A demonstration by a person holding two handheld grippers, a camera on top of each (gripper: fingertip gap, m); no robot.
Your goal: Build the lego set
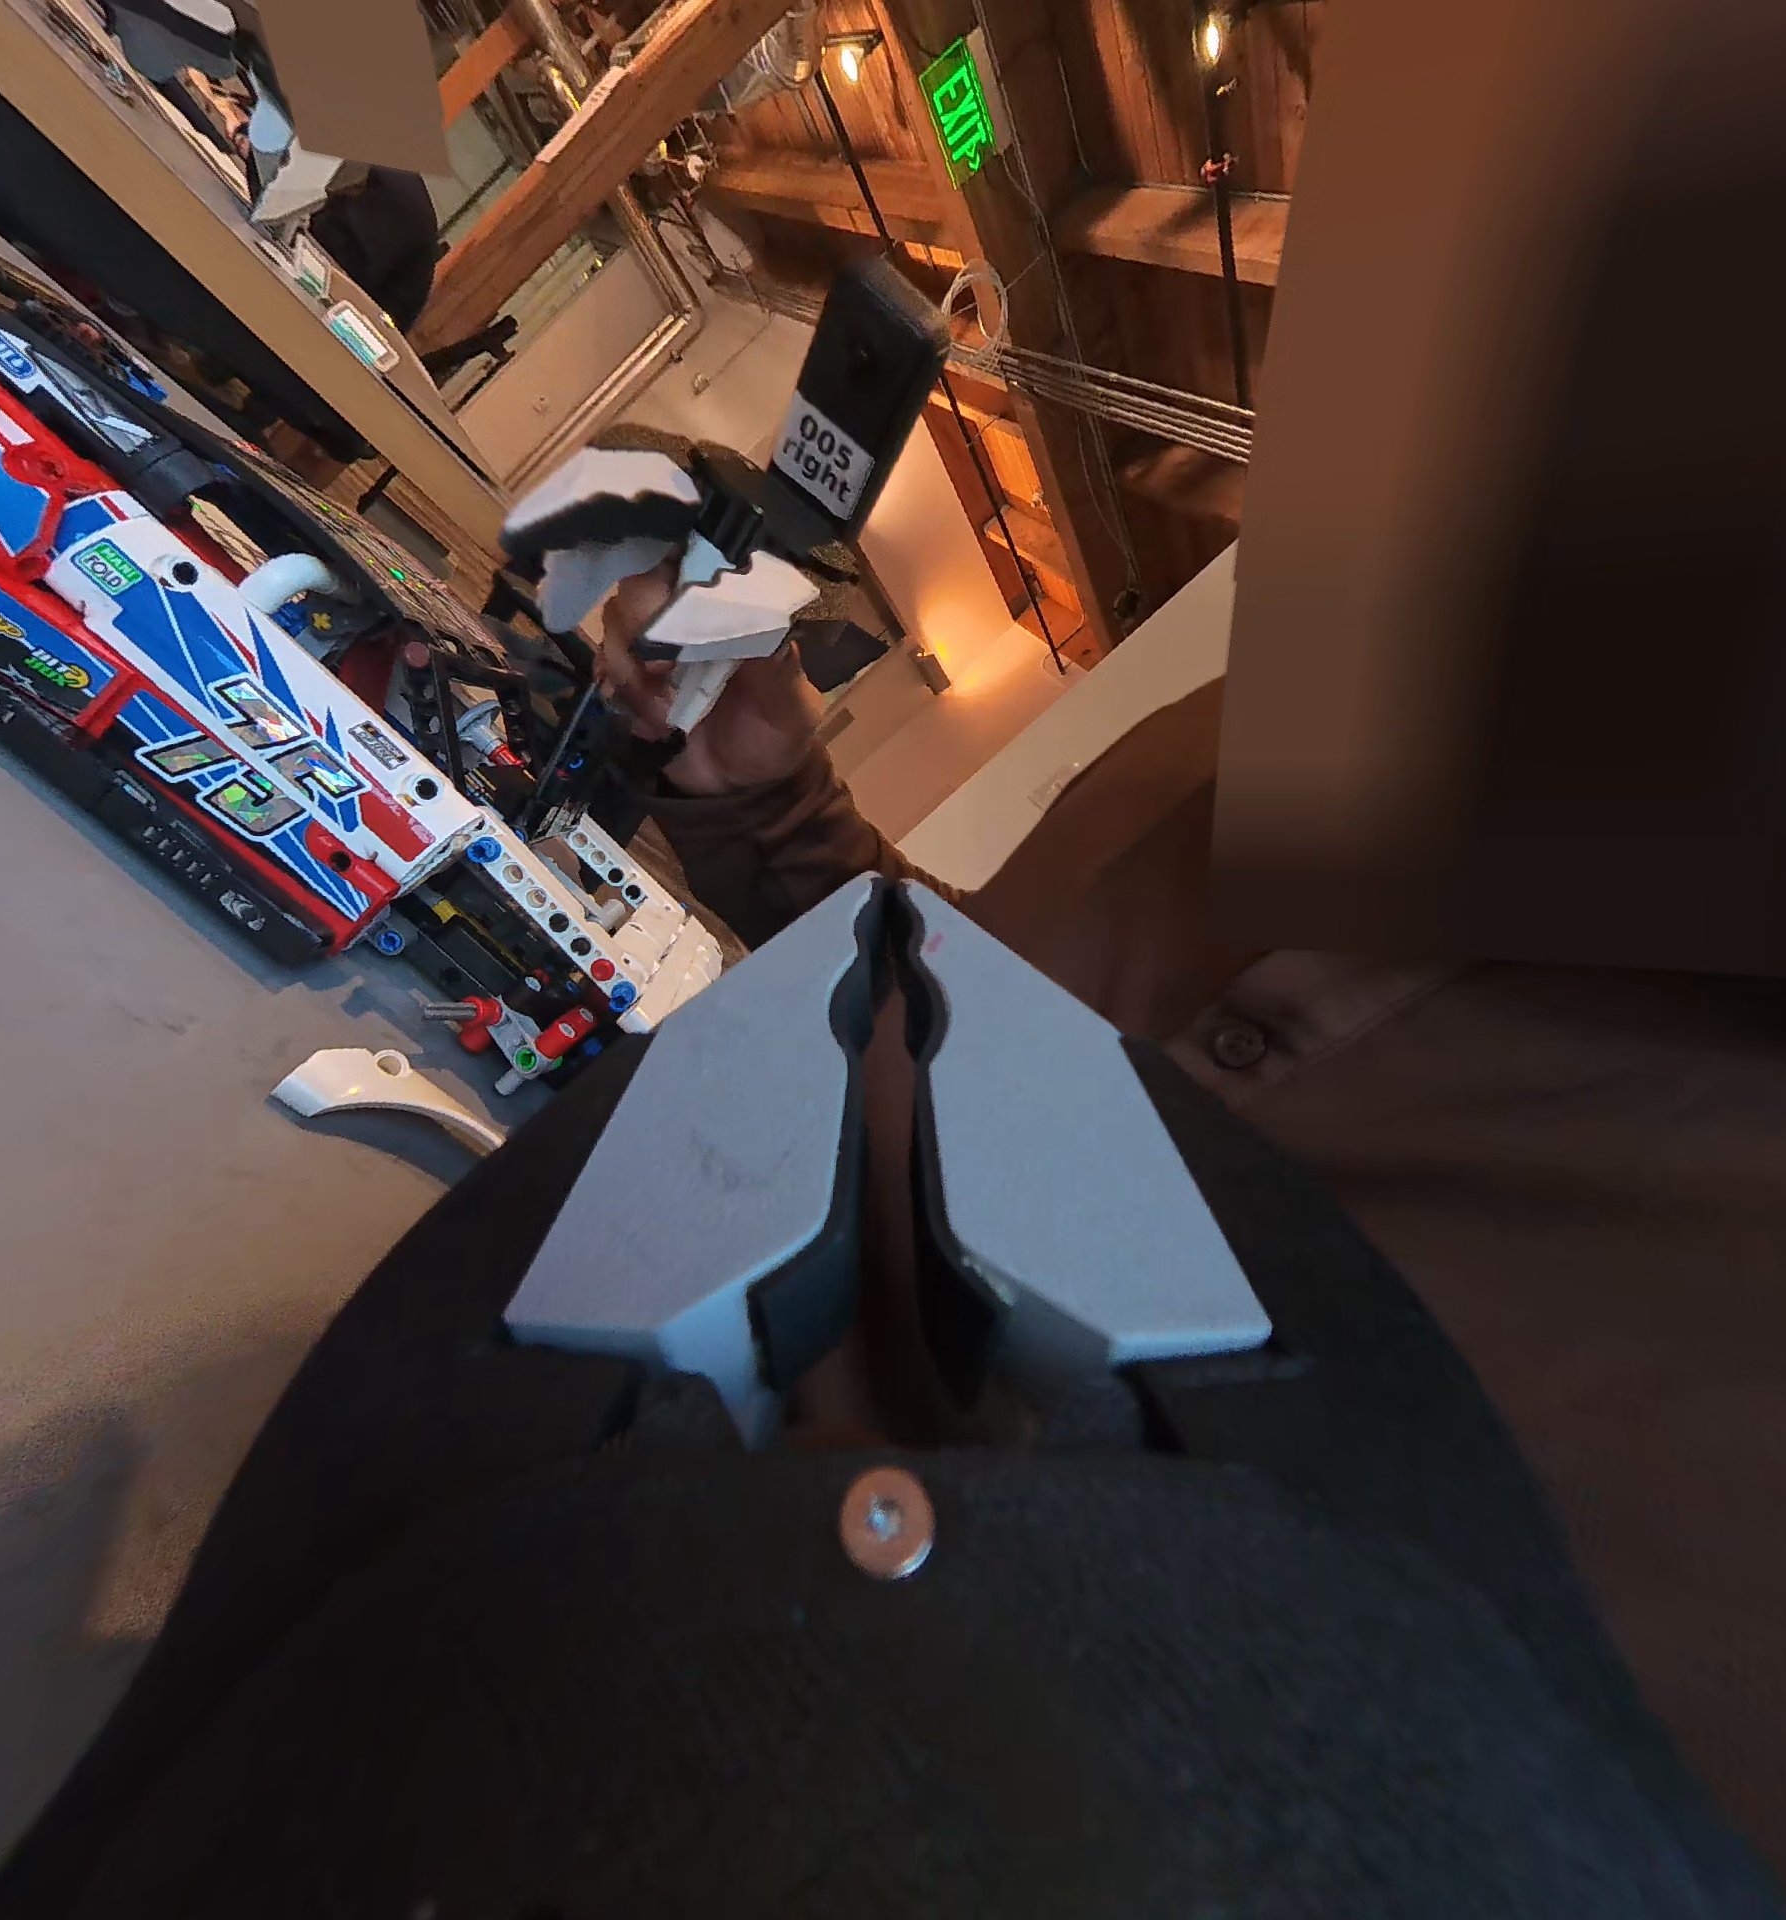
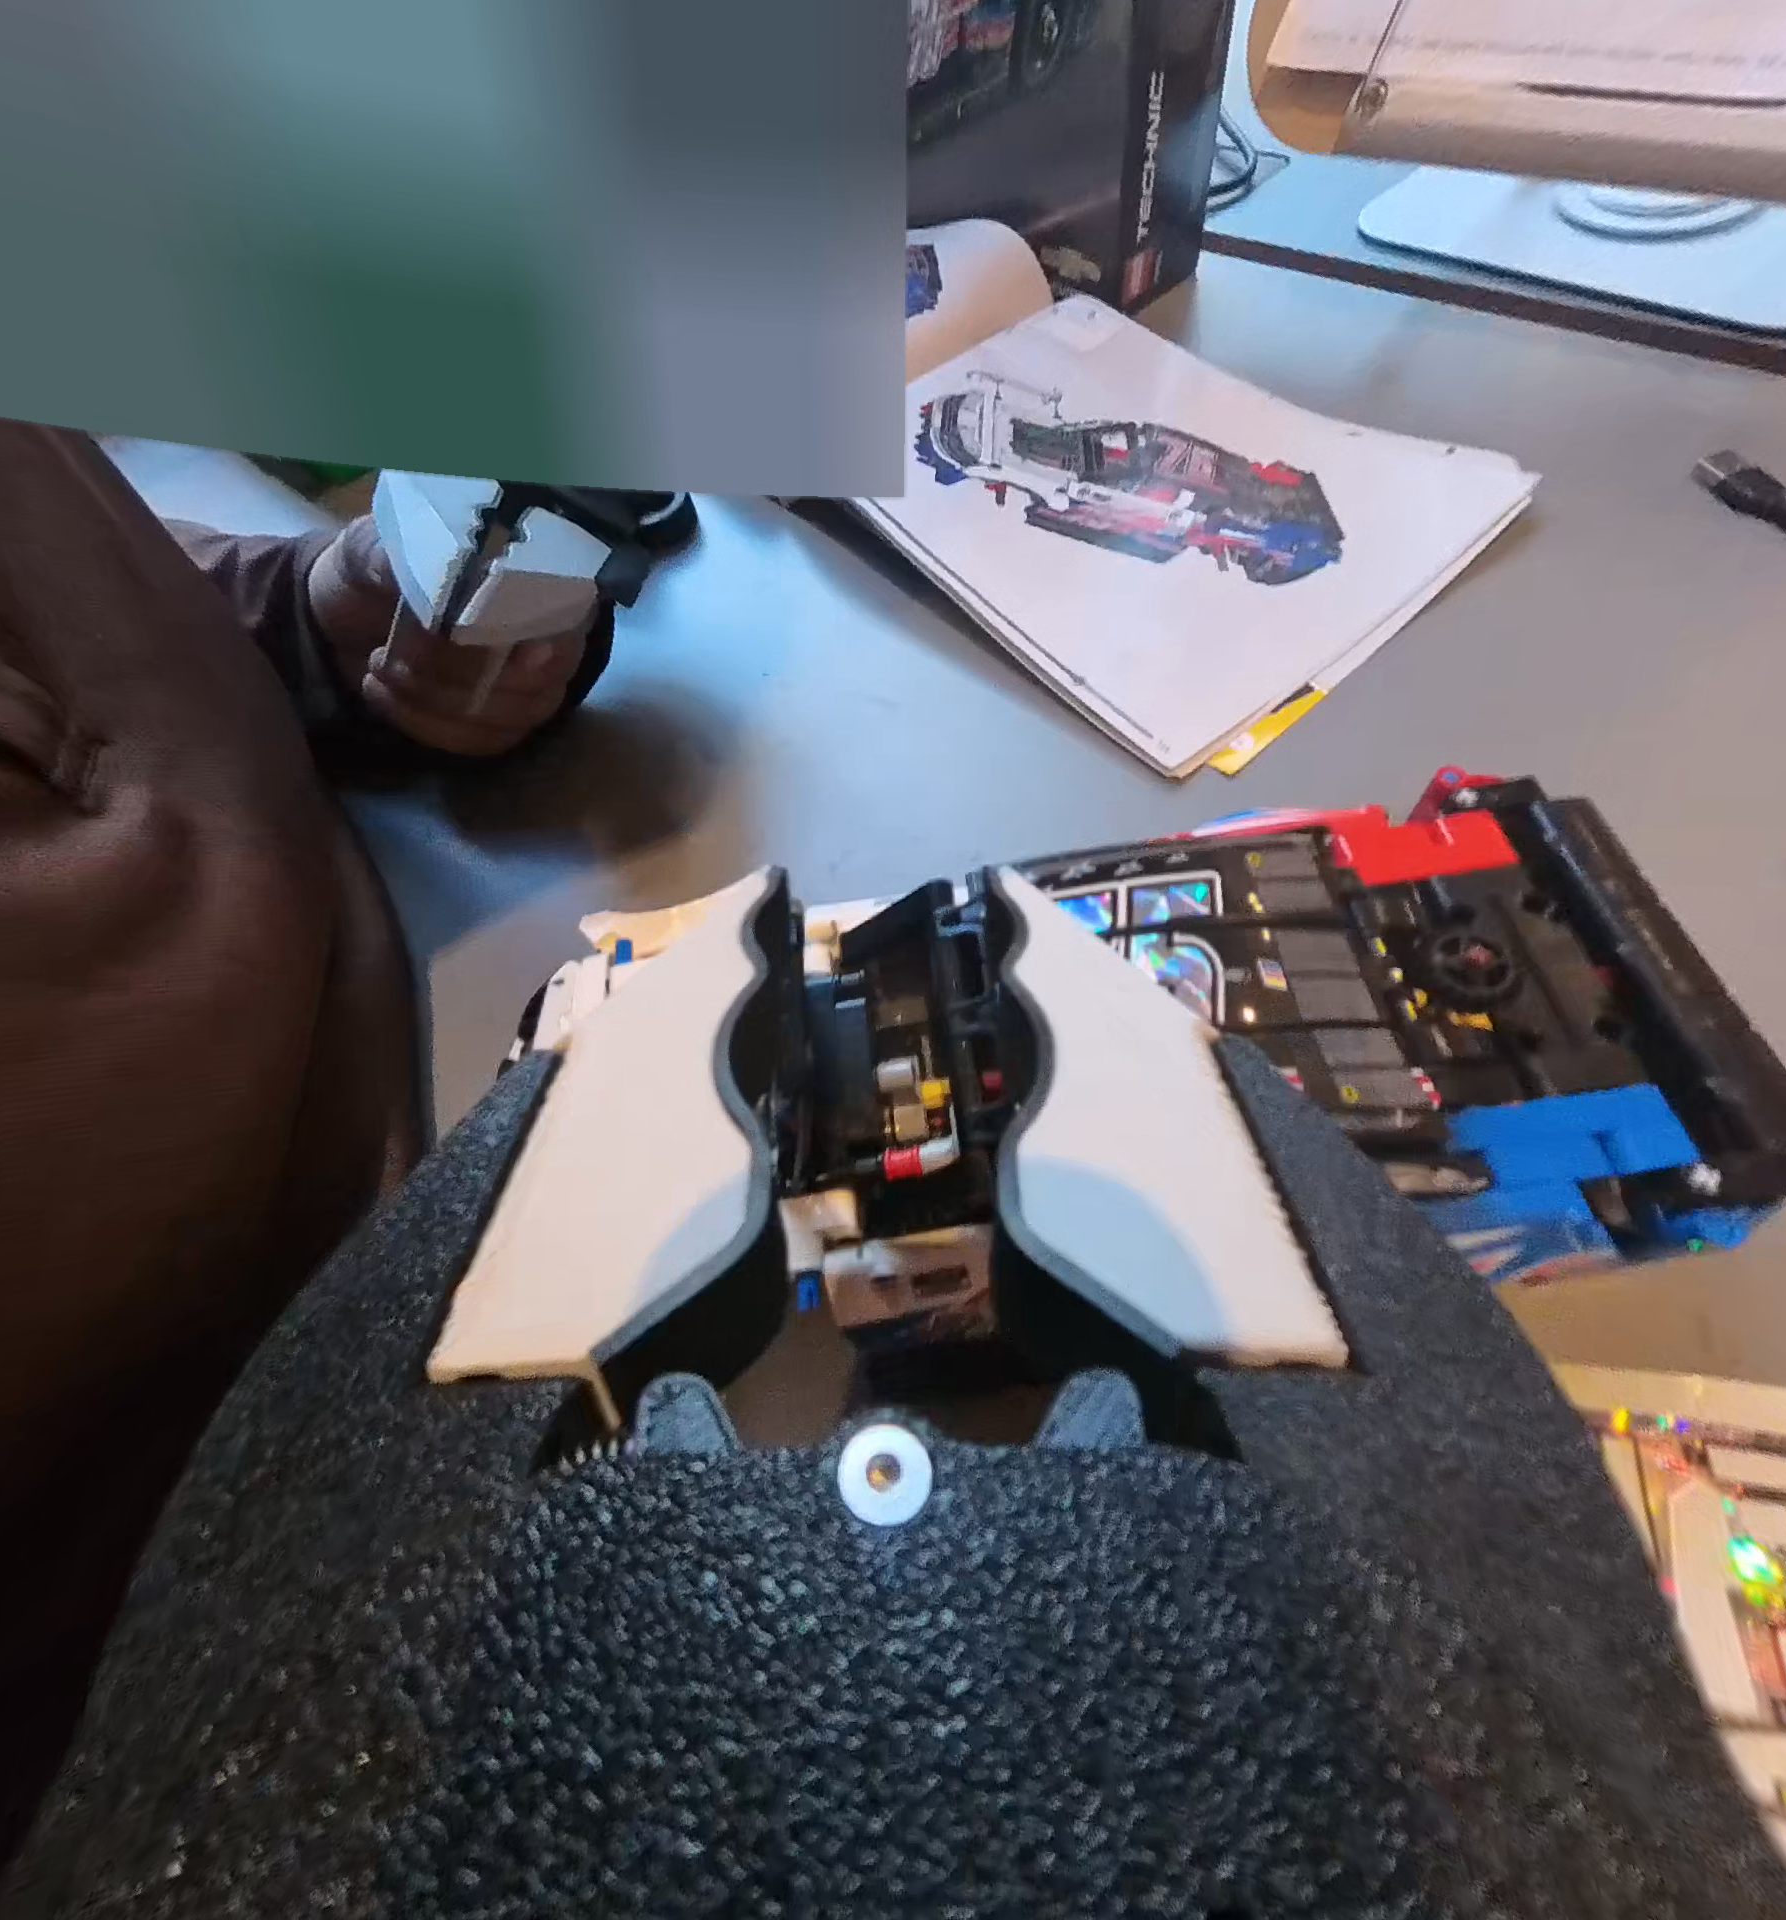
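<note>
The lego car (image 1: 245,717), red, white and blue with stickers, lies on the grey table (image 1: 89,1195). In the right wrist view I see its black top (image 2: 1388,997). My right gripper (image 2: 889,894) is closed on a black frame part (image 2: 930,956) at the car's near end; it also shows in the left wrist view (image 1: 676,582), above that end. My left gripper (image 1: 889,894) is shut and empty, held off the table toward the person's brown clothing, apart from the car. It also shows in the right wrist view (image 2: 458,613).
A loose white curved lego piece (image 1: 380,1101) lies on the table by the car. An instruction booklet (image 2: 1180,582), a dark lego box (image 2: 1076,135), a monitor stand (image 2: 1595,239), a black cable (image 2: 1762,499) and a shiny sheet (image 2: 1751,1590) surround the car. Left tips to right tips: about 12 centimetres.
</note>
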